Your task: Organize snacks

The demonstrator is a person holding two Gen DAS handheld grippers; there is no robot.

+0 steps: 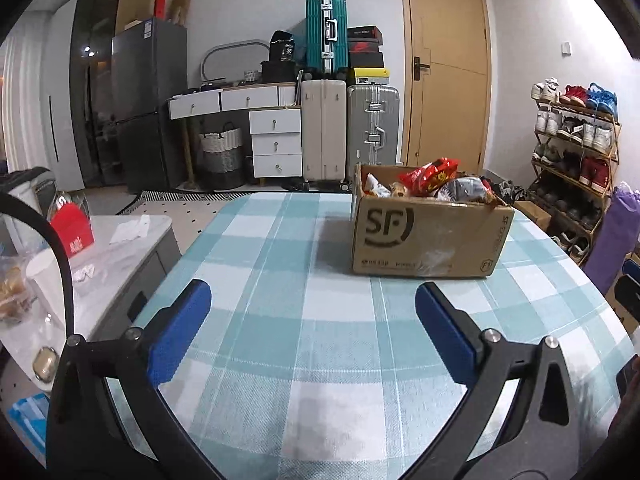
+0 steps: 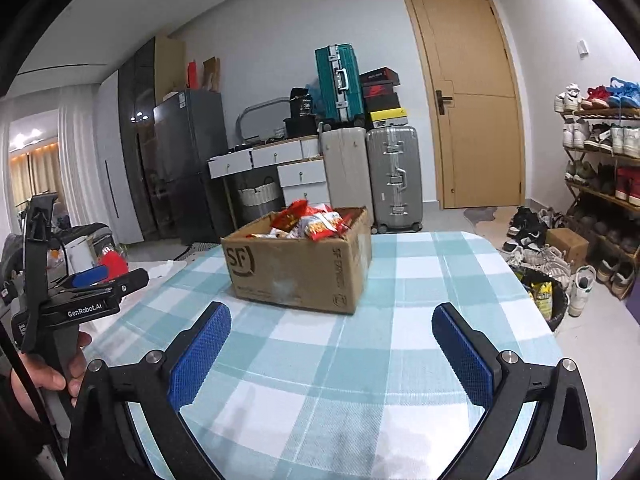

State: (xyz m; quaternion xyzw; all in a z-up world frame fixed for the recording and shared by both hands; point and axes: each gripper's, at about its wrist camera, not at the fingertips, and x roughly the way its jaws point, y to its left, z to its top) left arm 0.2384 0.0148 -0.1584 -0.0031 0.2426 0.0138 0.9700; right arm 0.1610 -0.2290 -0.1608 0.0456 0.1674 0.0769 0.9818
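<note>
Both pairs of fingers are spread as wide as they go, with nothing between them. The left gripper [image 1: 312, 304] hangs over the checked surface [image 1: 280, 360], its blue pads [image 1: 180, 332] touching nothing. The right gripper [image 2: 331, 326] is likewise empty above the same cloth. In the right wrist view a hand [image 2: 44, 372] holds the left gripper's handle at the picture's left edge. A cardboard box [image 1: 424, 240] marked SF stands on the surface ahead of both grippers, filled with snack packets [image 1: 432, 178], a red one uppermost. Behind are suitcases [image 1: 372, 128], a white drawer unit [image 1: 276, 144], a wooden door [image 1: 448, 64] and a shoe rack [image 1: 576, 148].
</note>
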